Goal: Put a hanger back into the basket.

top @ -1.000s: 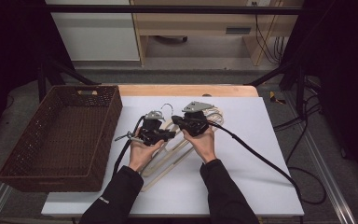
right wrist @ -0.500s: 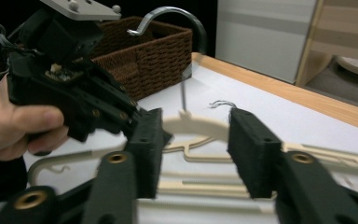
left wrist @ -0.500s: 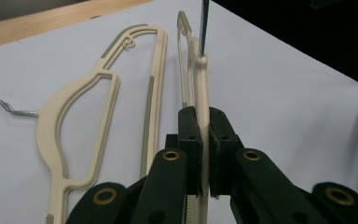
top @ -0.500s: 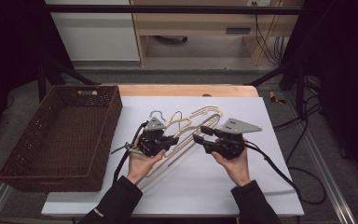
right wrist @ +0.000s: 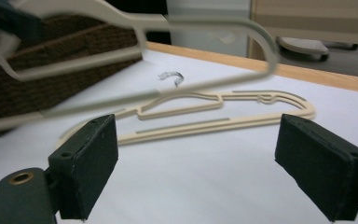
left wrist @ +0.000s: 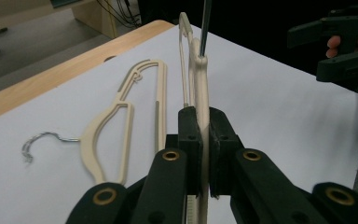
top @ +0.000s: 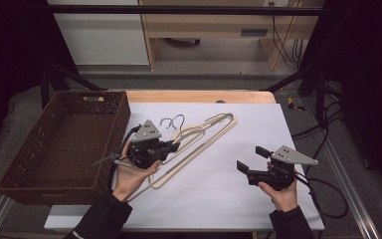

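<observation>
right now your work sits on the white table top (top: 214,199), with a bare wooden strip along its far edge. the brown woven basket (top: 45,149) stands on the left side of that table, its near right wall just beside your left hand (top: 129,177).

two cream hangers are in play. the lifted hanger (top: 199,139) is the one you hold: it slants from your left hand up toward the far right of the table, and in the right gripper view it hangs blurred in the air in front of the basket. the lying hanger (left wrist: 121,126) rests flat on the white top, its metal hook (left wrist: 37,140) pointing toward the basket side; in the high view the two overlap so closely that you can hardly part them.

your left gripper (left wrist: 204,154) has its jaws pressed together on a thin bar of the lifted hanger, the cream plastic pinched edge-on between the two black pads.

your right gripper (top: 251,160) is well apart from both hangers, over bare table on the right side, pointing left toward them. its jaws have just been opening and now stand spread wide with nothing between them; the lying hanger shows beyond the gap in its own view.
</observation>
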{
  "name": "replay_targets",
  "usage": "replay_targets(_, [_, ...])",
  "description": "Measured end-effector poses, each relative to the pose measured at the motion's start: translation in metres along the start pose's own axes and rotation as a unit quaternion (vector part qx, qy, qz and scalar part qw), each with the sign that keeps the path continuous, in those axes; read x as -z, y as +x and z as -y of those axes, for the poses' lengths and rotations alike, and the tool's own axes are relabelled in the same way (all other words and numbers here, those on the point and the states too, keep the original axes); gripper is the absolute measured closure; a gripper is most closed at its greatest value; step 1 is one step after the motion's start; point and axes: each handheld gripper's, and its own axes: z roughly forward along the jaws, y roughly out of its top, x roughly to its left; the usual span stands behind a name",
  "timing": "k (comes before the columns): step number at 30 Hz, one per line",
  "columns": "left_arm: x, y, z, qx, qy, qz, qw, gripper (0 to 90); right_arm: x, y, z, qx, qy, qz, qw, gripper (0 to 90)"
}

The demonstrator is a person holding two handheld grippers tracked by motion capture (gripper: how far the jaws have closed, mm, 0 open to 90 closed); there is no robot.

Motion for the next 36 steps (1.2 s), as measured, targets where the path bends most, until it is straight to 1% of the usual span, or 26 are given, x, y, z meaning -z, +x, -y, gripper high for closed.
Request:
replay_targets(1, [0.000,0.000,0.000,0.000,0.000,0.000,1.0000,85.7,0.000,0.000,0.000,0.000,0.000,0.000,1.0000,11.2])
replay_targets(2, [0.014,0.005,-0.005,-0.001,-0.009,-0.004,1.0000,85.7,0.002,0.000,0.000,0.002,-0.002,0.001,1.0000,9.7])
replay_targets(3, [0.021,0.007,-0.008,0.001,-0.015,-0.004,0.9999,85.7,0.002,0.000,0.000,0.003,-0.004,0.000,1.0000,8.9])
replay_targets(4, [0.021,0.007,-0.008,0.001,-0.015,-0.004,0.9999,85.7,0.003,0.000,-0.001,0.004,-0.006,-0.001,1.0000,8.5])
replay_targets(5, [0.035,0.013,-0.012,0.001,-0.021,-0.008,0.9997,85.7,0.004,-0.001,-0.001,0.006,-0.006,0.000,1.0000,8.4])
replay_targets(6, [0.042,0.017,-0.014,0.001,-0.024,-0.008,0.9997,85.8,0.005,-0.001,-0.001,0.004,-0.006,-0.001,1.0000,8.2])
replay_targets(10, [0.067,0.027,-0.020,-0.005,-0.036,-0.022,0.9991,85.8,0.007,-0.002,-0.002,0.004,-0.009,0.003,0.9999,7.7])
replay_targets(11, [0.073,0.030,-0.021,-0.007,-0.039,-0.027,0.9988,85.8,0.008,-0.002,-0.002,0.005,-0.009,0.003,0.9999,7.5])
replay_targets(12, [0.073,0.030,-0.021,-0.007,-0.039,-0.027,0.9988,85.8,0.008,-0.002,-0.002,0.005,-0.009,0.003,0.9999,7.5])
replay_targets(13, [0.085,0.038,-0.024,-0.011,-0.041,-0.036,0.9984,85.8,0.008,-0.003,-0.002,0.005,-0.011,0.006,0.9999,7.3])
replay_targets(16, [0.098,0.051,-0.026,-0.011,-0.042,-0.053,0.9976,85.8,0.008,-0.004,-0.001,0.007,-0.009,0.009,0.9999,6.8])
replay_targets(18, [0.104,0.060,-0.025,-0.013,-0.041,-0.067,0.9968,85.8,0.007,-0.004,-0.001,0.008,-0.007,0.011,0.9999,6.4])
replay_targets(21, [0.111,0.075,-0.022,-0.007,-0.033,-0.083,0.9960,85.8,0.008,-0.005,-0.001,0.006,-0.009,0.014,0.9998,6.0])
replay_targets(25, [0.121,0.093,-0.015,0.003,-0.034,-0.088,0.9955,85.8,0.008,-0.005,-0.001,0.008,-0.008,0.018,0.9998,5.7])
replay_targets(26, [0.121,0.093,-0.015,0.003,-0.034,-0.088,0.9955,85.8,0.008,-0.005,-0.001,0.008,-0.008,0.018,0.9998,5.7])
replay_targets(27, [0.123,0.096,-0.014,0.005,-0.035,-0.092,0.9951,85.8,0.008,-0.005,-0.001,0.008,-0.008,0.018,0.9998,5.7])
replay_targets(28, [0.128,0.103,-0.011,0.003,-0.036,-0.100,0.9943,85.8,0.008,-0.006,-0.001,0.010,-0.009,0.019,0.9997,5.6])
replay_targets(29, [0.130,0.106,-0.011,-0.003,-0.038,-0.107,0.9935,85.8,0.008,-0.006,-0.001,0.010,-0.010,0.019,0.9997,5.6])
replay_targets(31, [0.134,0.113,-0.008,-0.005,-0.030,-0.117,0.9927,85.7,0.008,-0.006,-0.001,0.009,-0.010,0.019,0.9997,5.5])
replay_targets(32, [0.135,0.117,-0.006,-0.004,-0.026,-0.120,0.9924,85.8,0.008,-0.006,-0.001,0.010,-0.010,0.020,0.9997,5.5])
replay_targets(33, [0.135,0.117,-0.006,-0.004,-0.026,-0.120,0.9924,85.8,0.008,-0.006,-0.001,0.010,-0.010,0.020,0.9997,5.5])
replay_targets(34, [0.138,0.127,-0.002,-0.003,-0.022,-0.128,0.9916,85.8,0.009,-0.006,-0.001,0.010,-0.010,0.021,0.9997,5.5])
replay_targets(36, [0.141,0.135,0.003,0.000,-0.018,-0.135,0.9907,85.7,0.008,-0.007,-0.001,0.009,-0.009,0.022,0.9997,5.4])
